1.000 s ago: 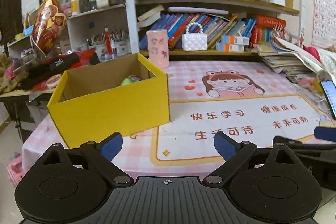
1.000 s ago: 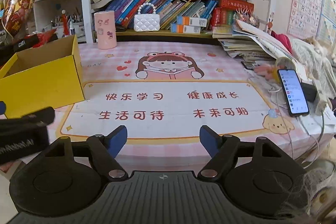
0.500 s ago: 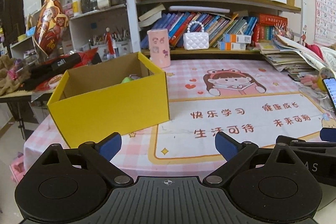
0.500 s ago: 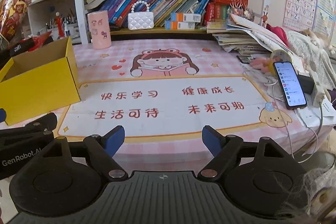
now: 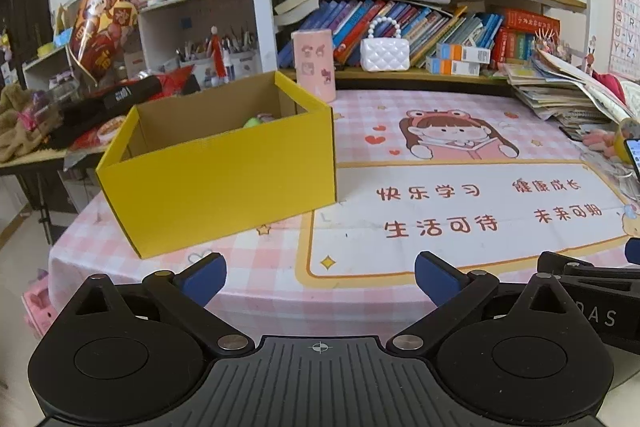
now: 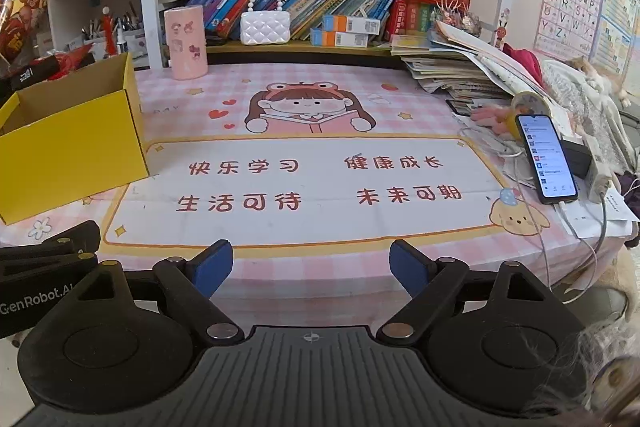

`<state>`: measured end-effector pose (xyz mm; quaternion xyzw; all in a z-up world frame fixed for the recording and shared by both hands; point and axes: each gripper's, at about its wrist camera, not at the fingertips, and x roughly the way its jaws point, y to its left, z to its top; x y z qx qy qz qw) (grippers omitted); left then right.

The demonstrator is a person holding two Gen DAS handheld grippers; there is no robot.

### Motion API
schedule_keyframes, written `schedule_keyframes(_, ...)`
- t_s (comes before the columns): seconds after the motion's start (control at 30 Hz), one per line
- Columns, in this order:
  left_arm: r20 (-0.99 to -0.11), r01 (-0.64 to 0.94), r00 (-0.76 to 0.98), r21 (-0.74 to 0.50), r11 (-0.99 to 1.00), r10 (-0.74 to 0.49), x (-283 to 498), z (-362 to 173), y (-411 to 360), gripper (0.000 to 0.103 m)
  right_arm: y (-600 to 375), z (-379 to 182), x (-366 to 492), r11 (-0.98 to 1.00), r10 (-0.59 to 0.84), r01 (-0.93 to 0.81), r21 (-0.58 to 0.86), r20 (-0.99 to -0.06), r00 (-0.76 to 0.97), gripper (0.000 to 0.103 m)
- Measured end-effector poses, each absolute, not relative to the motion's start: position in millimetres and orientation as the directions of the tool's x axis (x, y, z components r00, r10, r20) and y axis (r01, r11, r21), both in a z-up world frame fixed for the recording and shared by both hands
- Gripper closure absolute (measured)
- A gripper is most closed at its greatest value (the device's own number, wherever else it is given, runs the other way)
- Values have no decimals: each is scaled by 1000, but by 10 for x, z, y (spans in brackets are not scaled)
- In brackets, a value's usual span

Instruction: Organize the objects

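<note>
- Since a second ago, both pairs of blue pads are standing farther apart, and the table scene is sitting slightly lower in each frame; the yellow box has not shifted on the cloth.
- The left gripper (image 5: 320, 277) is filling the bottom of its own view, its jaws opening wide with nothing between them, only the pink checked tablecloth (image 5: 260, 279) showing in the gap.
- The right gripper (image 6: 311, 267) is likewise sitting at the bottom centre of its view, jaws opening and empty, hovering over the near edge of the cloth.
- Each tool is showing up in the other's picture: the right one as a black body at the lower right of the left view, the left one as a black body with white lettering at the lower left of the right view.
- The yellow box (image 5: 224, 183) is standing open-topped at centre left of the left view, just above the left gripper, on the cloth's left side.
- Inside it, something pale green (image 5: 253, 123) is peeking over the rim; what it is cannot be made out, possibly a small toy.
- Behind the box, at upper centre, a pink cup (image 5: 314, 65) is standing upright on the table, with a white purse (image 5: 384, 53) on the shelf beside it.
- At the right edge of the right view a phone (image 6: 546, 159) is lying with its screen lit, near a stack of papers (image 6: 452, 75).
</note>
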<state>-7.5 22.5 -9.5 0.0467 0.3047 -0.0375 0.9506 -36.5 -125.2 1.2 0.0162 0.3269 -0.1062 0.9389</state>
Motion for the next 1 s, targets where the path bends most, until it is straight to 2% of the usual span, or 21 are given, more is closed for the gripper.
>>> schedule_keyframes(0.47,-618,97,785,53,994,-44,-27,-159,247,1,-1218,-14,-325,974,-214,210,-83,-635,743,19)
schedule_keyframes(1.0,-619,88,785,66,994,-28,-9,-158,242,1,-1193,-23,-309,974,-215,209,-86,-638,739,19)
